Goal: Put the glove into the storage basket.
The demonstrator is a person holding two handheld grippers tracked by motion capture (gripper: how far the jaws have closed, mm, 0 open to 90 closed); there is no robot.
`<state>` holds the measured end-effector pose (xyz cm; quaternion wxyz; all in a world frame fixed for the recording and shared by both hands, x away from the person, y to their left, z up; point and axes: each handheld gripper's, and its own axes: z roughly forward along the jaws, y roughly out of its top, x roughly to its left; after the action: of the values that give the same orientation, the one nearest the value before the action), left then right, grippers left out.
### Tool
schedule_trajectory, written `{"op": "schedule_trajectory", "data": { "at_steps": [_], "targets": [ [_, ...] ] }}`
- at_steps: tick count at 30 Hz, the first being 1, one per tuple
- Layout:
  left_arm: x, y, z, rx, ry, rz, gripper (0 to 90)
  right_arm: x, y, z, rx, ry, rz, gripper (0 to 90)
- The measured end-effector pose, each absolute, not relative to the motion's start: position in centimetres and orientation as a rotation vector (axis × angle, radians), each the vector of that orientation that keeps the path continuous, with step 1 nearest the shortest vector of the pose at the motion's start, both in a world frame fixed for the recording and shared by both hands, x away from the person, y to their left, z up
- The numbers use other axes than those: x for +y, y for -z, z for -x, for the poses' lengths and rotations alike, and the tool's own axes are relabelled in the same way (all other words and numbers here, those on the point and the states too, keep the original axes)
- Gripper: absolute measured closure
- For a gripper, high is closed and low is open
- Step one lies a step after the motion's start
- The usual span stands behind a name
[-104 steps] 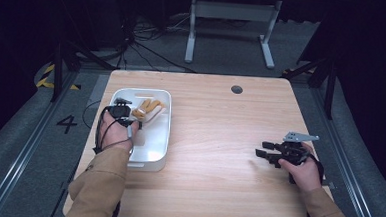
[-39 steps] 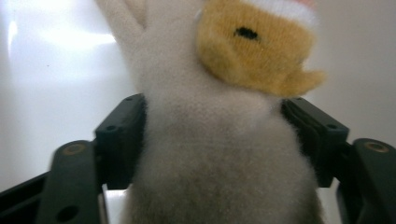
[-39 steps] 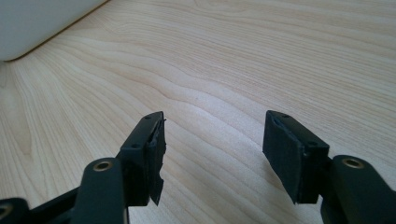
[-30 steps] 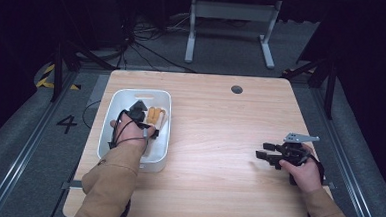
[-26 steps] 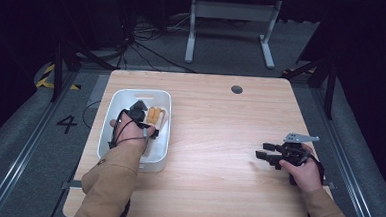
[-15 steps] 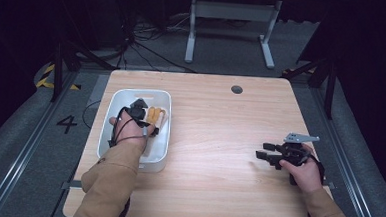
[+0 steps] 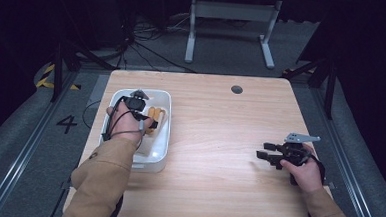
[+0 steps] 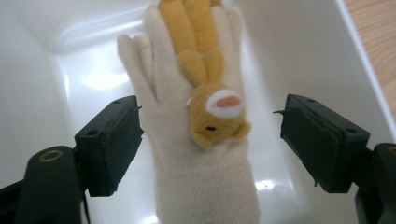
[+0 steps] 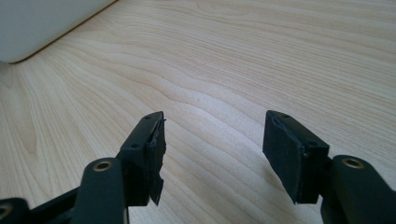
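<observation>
With the glove lying lengthwise between its wide-open jaws, left tool sits nearest; right tool idles wide on the counter.

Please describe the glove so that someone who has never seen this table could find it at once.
On the left side of the wooden table stands a white tray. Inside it lies the cream fleece glove, flat between the open left gripper jaws. A small orange animal toy lies on its back.

Cuff of the cream glove cut off at bottom edge.
</observation>
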<state>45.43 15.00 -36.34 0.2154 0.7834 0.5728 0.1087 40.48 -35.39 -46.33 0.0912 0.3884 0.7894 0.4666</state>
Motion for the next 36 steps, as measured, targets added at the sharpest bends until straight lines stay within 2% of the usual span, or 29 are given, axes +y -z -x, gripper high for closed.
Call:
{"op": "schedule_trajectory", "data": {
  "at_steps": [3,11,14,23,36],
  "targets": [
    [15.0,35.9,-45.2,1.540,-0.332,-2.195,25.8,-35.4,46.4,-40.5,2.347,-1.384,-1.157,39.9],
    [14.9,34.4,-44.6,1.359,-0.330,-2.245,26.7,-35.5,46.3,-40.4,2.346,-1.380,-1.151,39.6],
    [14.4,33.6,-44.0,1.225,-0.325,-2.283,26.8,-35.5,46.4,-40.4,2.349,-1.378,-1.149,39.6],
    [13.1,32.2,-42.1,1.056,-0.304,-2.319,27.8,-36.0,46.3,-39.9,2.342,-1.374,-1.156,39.5],
    [8.6,31.5,-39.3,0.792,-0.244,-2.340,27.1,-36.7,46.5,-39.0,2.332,-1.368,-1.150,39.5]
  ]
}}
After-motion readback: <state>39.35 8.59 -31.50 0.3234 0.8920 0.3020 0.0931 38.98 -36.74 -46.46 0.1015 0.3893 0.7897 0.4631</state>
